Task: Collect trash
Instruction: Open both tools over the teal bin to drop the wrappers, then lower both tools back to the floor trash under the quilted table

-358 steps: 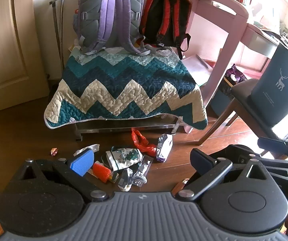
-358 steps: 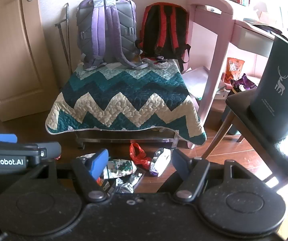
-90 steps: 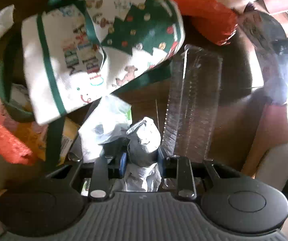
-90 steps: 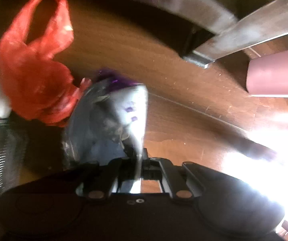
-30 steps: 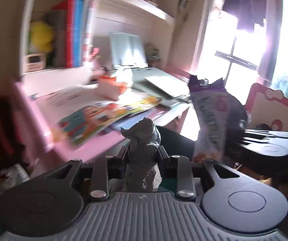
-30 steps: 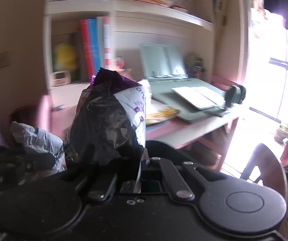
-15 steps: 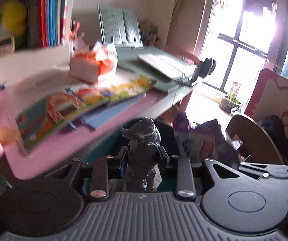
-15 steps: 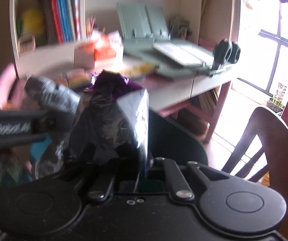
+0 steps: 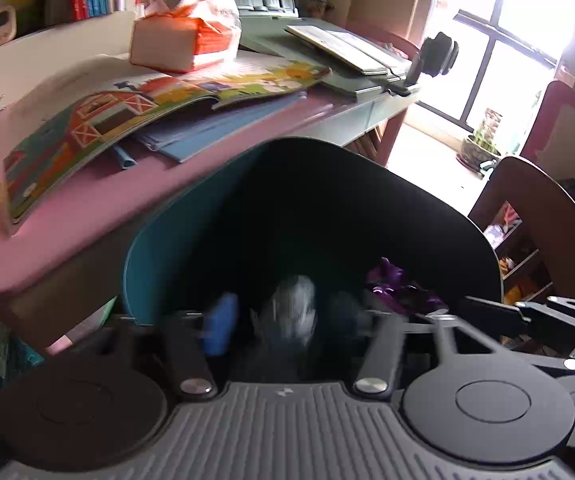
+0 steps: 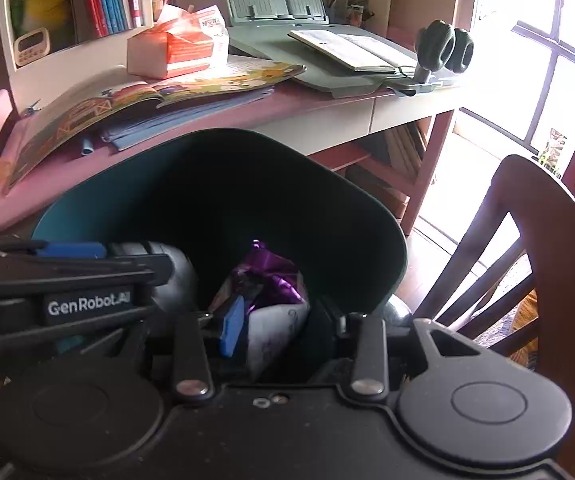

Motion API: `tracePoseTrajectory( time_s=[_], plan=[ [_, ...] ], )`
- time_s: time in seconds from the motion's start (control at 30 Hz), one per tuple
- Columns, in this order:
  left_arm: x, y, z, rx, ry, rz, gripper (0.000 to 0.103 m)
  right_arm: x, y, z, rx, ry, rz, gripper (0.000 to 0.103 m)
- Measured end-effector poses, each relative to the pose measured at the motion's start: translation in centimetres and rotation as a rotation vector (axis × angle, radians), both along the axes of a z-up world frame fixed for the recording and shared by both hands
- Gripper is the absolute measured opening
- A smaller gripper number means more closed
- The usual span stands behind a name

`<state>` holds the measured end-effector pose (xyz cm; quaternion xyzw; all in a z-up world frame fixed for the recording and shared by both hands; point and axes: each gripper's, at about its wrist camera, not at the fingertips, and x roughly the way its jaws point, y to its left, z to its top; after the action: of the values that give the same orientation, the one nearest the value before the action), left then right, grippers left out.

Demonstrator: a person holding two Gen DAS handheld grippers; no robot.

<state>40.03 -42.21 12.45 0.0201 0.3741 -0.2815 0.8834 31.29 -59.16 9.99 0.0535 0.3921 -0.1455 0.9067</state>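
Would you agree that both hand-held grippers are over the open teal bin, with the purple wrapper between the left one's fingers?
Not quite: the right wrist view shows the purple wrapper between the right hand-held gripper's opening fingers. Both are over the teal bin.

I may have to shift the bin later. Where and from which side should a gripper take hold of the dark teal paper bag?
Probably the top rim of the dark teal paper bag, coming down from above on the near-left side. The mouth stands open and upright, so its thin wall edge is what two fingers can pinch. The broad flat sides offer no hold, and the pink desk crowds the far side.
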Motion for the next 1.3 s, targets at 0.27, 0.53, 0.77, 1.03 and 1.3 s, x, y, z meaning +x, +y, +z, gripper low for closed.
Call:
tracePoseTrajectory(
  time_s=[0.27, 0.53, 0.77, 1.03, 1.3],
  plan=[
    [-3.0, 1.8, 2.8, -0.032, -0.044, -0.008, 0.075, -2.9, 0.7, 2.5, 0.018, -0.064, 0.013, 0.048],
    [-7.1, 6.9, 5.5, -0.035, -0.109, 0.028, 0.081, -6.8, 4.2, 5.7, 0.005, -0.125, 0.09, 0.052],
    [-10.9, 13.6, 7.2, -0.023, -0.169, 0.093, 0.082, -9.4, 8.9, 7.4, 0.003, -0.163, 0.173, 0.054],
    [-15.3, 22.6, 6.9, -0.03, -0.197, 0.178, 0.096, -11.8, 15.3, 7.7, 0.084, -0.218, 0.307, 0.057],
    [-18.8, 32.4, 2.9, -0.019, -0.182, 0.27, 0.101, -12.7, 23.5, 4.3, 0.169, -0.216, 0.502, 0.059]
  ],
)
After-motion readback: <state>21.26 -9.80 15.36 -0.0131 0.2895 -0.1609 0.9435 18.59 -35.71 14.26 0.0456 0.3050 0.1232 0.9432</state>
